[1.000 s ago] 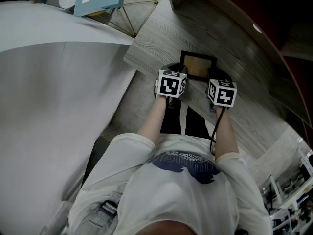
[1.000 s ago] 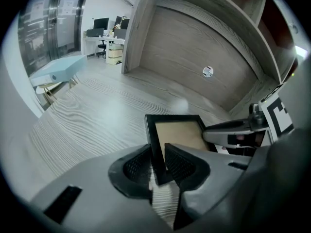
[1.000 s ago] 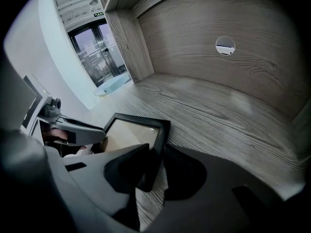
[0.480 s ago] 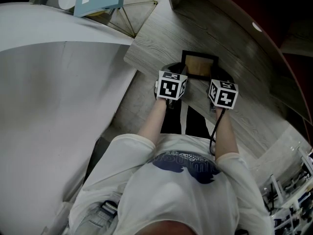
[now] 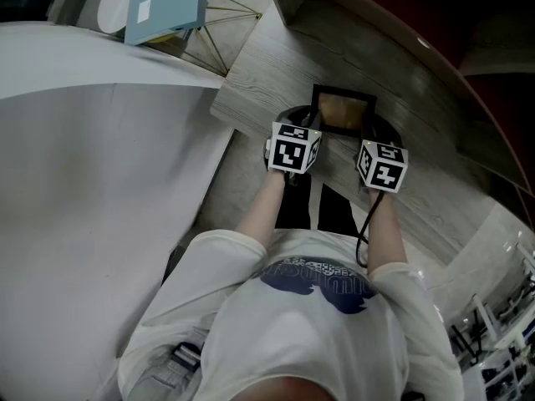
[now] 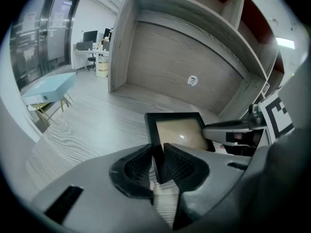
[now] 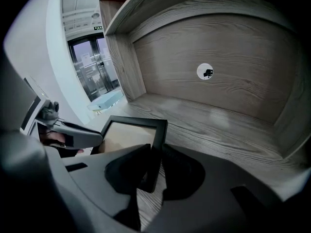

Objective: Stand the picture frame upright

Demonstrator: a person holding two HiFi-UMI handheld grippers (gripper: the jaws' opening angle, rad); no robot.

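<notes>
A black picture frame point(image 5: 343, 110) with a tan inside is on the grey wood shelf point(image 5: 267, 73), gripped on both sides. In the left gripper view my left gripper point(image 6: 158, 160) is shut on the frame's point(image 6: 179, 130) left bar, its jaws having just closed in on it. In the right gripper view my right gripper point(image 7: 152, 168) is shut on the frame's point(image 7: 132, 132) right bar and has likewise just tightened. The frame is tilted, its far edge raised off the shelf. In the head view the left gripper point(image 5: 308, 125) and right gripper point(image 5: 373, 130) flank it.
The shelf's back panel point(image 7: 228, 47) carries a small round white fitting point(image 7: 205, 72) and a side wall point(image 6: 119, 38) stands at the left. A light blue box point(image 5: 164, 3) on a wire-legged stand sits beyond a large white surface point(image 5: 84, 182). A rack point(image 5: 501, 341) is at lower right.
Both grippers have risen slightly, taking the frame with them. The frame shows a little higher and more tilted in the head view.
</notes>
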